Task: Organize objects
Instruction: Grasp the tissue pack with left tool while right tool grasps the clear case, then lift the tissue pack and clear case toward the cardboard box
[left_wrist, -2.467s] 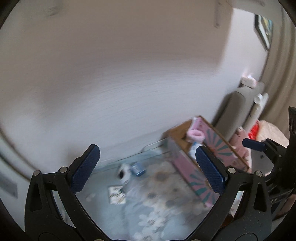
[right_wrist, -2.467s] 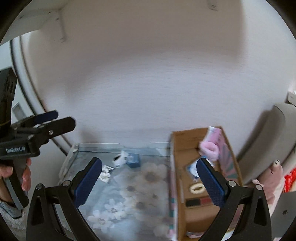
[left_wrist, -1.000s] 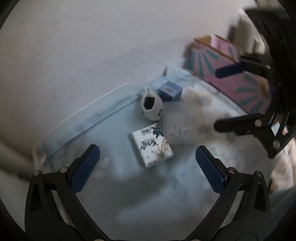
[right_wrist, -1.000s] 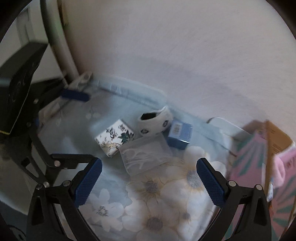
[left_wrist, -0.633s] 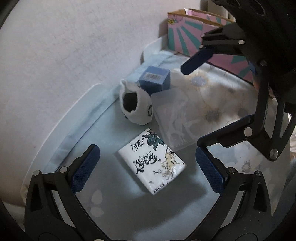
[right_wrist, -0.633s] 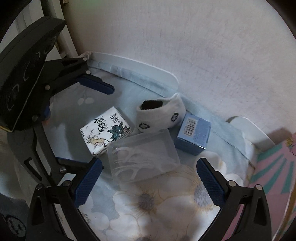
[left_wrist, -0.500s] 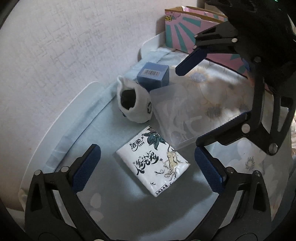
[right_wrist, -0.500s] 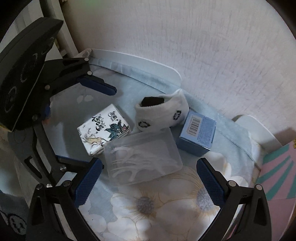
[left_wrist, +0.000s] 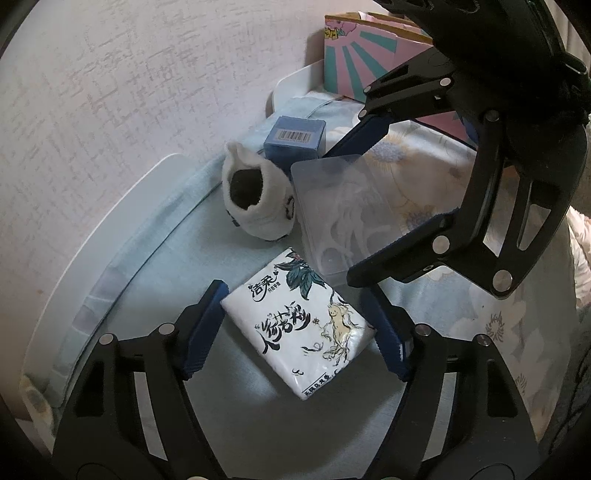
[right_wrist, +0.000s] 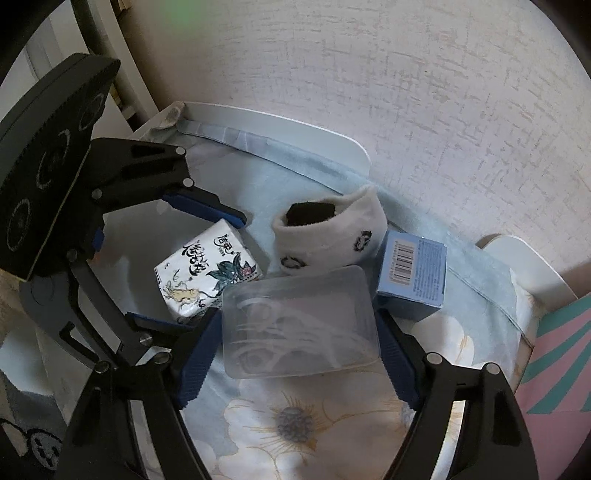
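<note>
A white tissue pack (left_wrist: 299, 328) with black writing lies on the floral cloth; my left gripper (left_wrist: 297, 332) is closed on its two sides. It also shows in the right wrist view (right_wrist: 207, 273). A clear plastic box (right_wrist: 299, 325) of floss picks lies beside it; my right gripper (right_wrist: 295, 354) is closed on its two ends. The box shows in the left wrist view (left_wrist: 343, 210) between the right gripper's fingers (left_wrist: 369, 133). A rolled white sock (left_wrist: 258, 203) and a small blue box (left_wrist: 295, 142) lie behind, near the wall.
A pink and teal cardboard box (left_wrist: 369, 55) stands at the far right by the wall. The white tabletop edge (right_wrist: 295, 125) runs along the textured wall. The floral cloth (right_wrist: 332, 424) covers the table.
Both grippers have come down to the table and closed: the left one onto the tissue pack, the right one onto the clear box. Half a second ago both were wide open.
</note>
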